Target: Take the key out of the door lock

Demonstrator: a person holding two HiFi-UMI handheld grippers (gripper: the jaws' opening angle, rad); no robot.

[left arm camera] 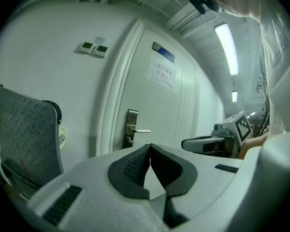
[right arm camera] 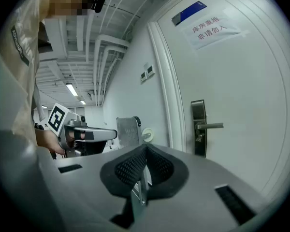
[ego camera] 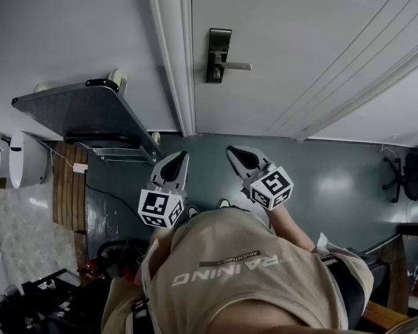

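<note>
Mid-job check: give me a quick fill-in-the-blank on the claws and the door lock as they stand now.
1. The left claw and the right claw are both ___ and empty.
2. In the head view, the handle sticks out to the ___ of the lock plate.
3. The key sits just ___ the handle.

Missing words: shut; right; below

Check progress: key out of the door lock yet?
Done: nothing. What looks like the key sits under the handle in the door lock. In hand: nothing; left gripper and right gripper hang short of the door, jaws together. Left: reach, grip the key, pull.
</note>
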